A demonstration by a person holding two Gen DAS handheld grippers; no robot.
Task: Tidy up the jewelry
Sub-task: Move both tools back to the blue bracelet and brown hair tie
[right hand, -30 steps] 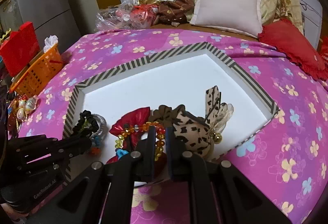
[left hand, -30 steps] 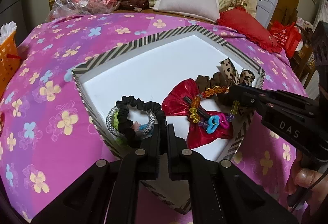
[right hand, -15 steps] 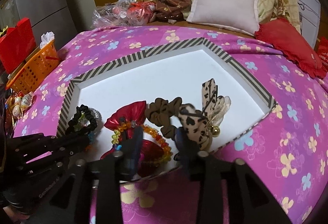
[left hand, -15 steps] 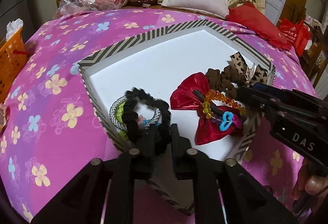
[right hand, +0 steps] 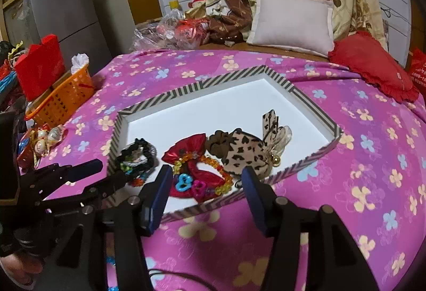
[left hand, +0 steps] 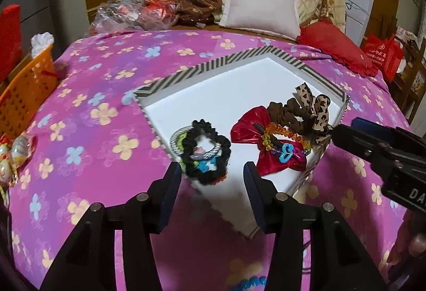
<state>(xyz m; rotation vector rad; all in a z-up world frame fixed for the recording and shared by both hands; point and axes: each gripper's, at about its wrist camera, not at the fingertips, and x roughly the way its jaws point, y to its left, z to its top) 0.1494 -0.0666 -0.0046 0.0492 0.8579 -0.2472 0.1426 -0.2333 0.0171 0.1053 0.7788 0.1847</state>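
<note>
The left gripper (left hand: pixel 211 174) has just been opening, jaws apart and empty above the black scrunchie (left hand: pixel 205 151). The right gripper (right hand: pixel 205 176) has likewise spread, nothing clamped, over the red bow (right hand: pixel 191 171). Both lie in the striped tray (right hand: pixel 306 102) near its front edge; the leopard scrunchie (right hand: pixel 245 150) partly hides behind a finger. The tray's back half lies open.

Both wrist cameras are looking forward and steeply down along their own fingers, from close above the near edge of the striped tray (left hand: pixel 202 68) on the pink cloth (left hand: pixel 101 94). The left view is sitting toward the tray's left near corner, the right view (right hand: pixel 186 88) further right. Both are sharing the tray, the pillow (left hand: pixel 262 11) behind, and each is catching the other gripper at its frame edge.
</note>
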